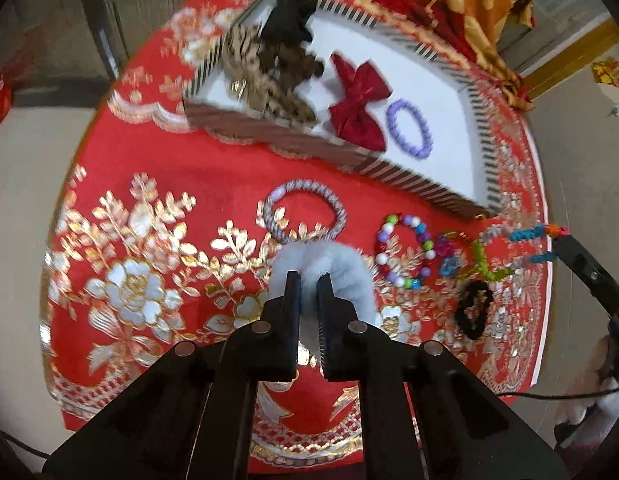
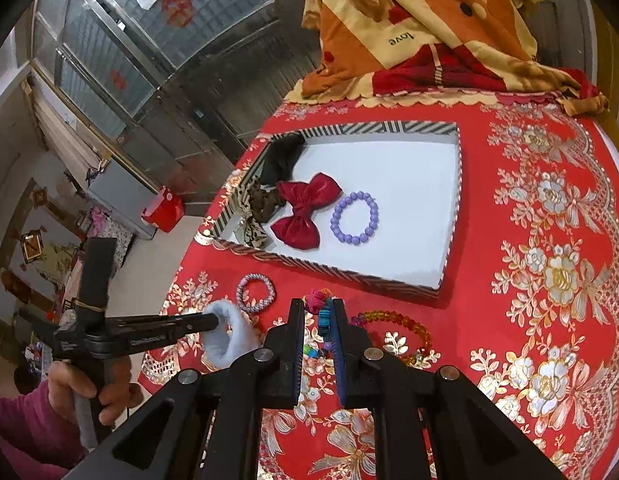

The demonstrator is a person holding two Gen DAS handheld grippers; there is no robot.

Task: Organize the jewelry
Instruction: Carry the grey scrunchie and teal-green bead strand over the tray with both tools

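Lowest in the left wrist view, the left gripper (image 1: 308,280) is clamped on a fluffy pale-blue scrunchie (image 1: 329,270), held just above the red floral cloth (image 1: 157,208) on the desk. In the right wrist view, the right gripper (image 2: 318,308) pinches a multicoloured braided band (image 2: 324,312) at bottom centre. Beyond these lie a grey-lilac corded bracelet (image 1: 303,212), a coloured bead bracelet (image 1: 405,252) and a black scrunchie (image 1: 474,310) at lower right. Farther up, the striped tray (image 2: 449,256) holds a purple bead bracelet (image 2: 354,218), a red bow (image 2: 303,210), leopard-print ties (image 2: 255,208) and a black fabric piece (image 2: 283,158). An orange blanket (image 2: 421,32) fills the upper right.
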